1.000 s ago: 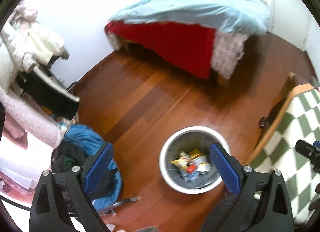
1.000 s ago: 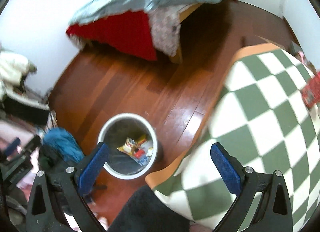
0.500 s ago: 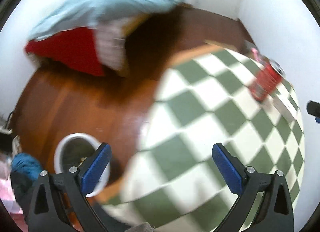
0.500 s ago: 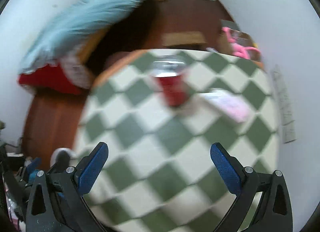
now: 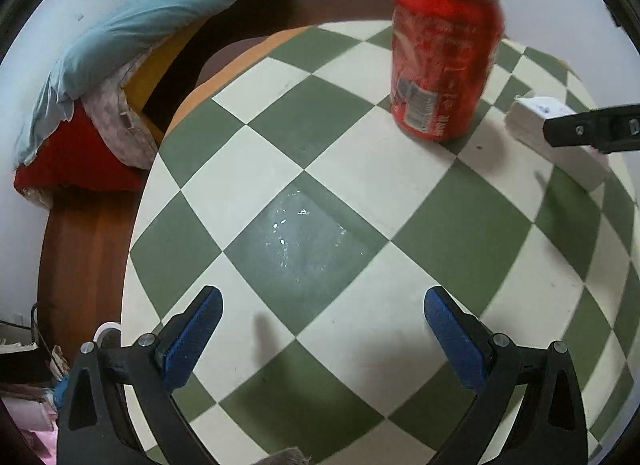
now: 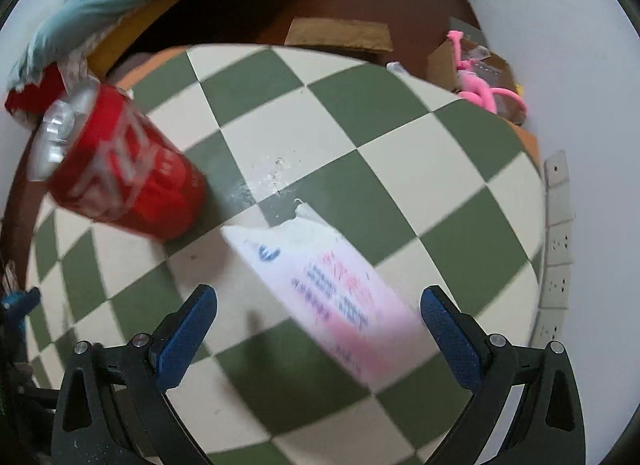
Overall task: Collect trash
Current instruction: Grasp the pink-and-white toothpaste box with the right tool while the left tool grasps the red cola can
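With both the left gripper (image 5: 320, 329) and right gripper (image 6: 318, 327) spread empty, we judge the red can (image 5: 442, 57) ahead of our left jaws light, stiff and slick, best pinched mid-body, and the packet (image 6: 332, 285) between our right jaws limp.

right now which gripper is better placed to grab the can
Left, probably. The can stands upright ahead of the open left gripper, slightly right of its line. For the open right gripper it sits far off to the left, with the packet lying between the fingers.
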A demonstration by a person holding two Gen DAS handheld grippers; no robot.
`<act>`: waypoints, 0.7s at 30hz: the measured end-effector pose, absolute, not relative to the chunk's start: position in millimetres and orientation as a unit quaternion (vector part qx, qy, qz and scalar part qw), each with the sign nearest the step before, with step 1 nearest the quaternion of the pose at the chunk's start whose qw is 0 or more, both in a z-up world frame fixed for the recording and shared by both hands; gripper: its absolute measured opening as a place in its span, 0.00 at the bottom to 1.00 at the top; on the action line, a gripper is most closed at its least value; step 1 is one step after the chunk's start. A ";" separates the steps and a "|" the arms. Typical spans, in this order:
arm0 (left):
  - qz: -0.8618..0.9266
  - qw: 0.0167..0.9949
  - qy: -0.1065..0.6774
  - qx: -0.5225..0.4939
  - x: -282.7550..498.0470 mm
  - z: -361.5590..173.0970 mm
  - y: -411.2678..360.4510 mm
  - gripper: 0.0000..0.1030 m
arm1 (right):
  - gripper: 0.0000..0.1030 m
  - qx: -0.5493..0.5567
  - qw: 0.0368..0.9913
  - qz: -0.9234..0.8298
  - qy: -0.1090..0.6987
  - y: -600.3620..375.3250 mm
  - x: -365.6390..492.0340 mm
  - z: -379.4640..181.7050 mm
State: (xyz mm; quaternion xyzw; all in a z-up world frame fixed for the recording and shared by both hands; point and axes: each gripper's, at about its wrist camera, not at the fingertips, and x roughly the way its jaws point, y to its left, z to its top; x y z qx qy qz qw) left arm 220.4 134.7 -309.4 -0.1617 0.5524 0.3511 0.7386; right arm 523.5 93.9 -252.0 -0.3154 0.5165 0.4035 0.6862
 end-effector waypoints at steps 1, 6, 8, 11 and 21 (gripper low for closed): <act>0.353 0.736 0.554 -0.163 219.4 -311.4 137.9 1.00 | 1.00 -0.320 0.682 0.402 0.520 97.9 525.9 -258.6; 0.358 0.733 0.556 -0.160 218.4 -318.1 145.5 1.00 | 0.79 -0.299 0.693 0.395 0.523 98.7 533.2 -267.8; 0.359 0.734 0.554 -0.161 220.9 -317.2 148.3 1.00 | 0.70 -0.272 0.698 0.397 0.531 93.0 535.3 -265.6; 0.354 0.746 0.537 -0.170 226.1 -307.0 150.2 1.00 | 0.61 -0.235 0.711 0.376 0.546 76.3 537.1 -263.7; 0.324 0.793 0.488 -0.167 287.1 -253.1 149.9 1.00 | 0.61 -0.112 0.746 0.276 0.595 11.4 574.6 -263.4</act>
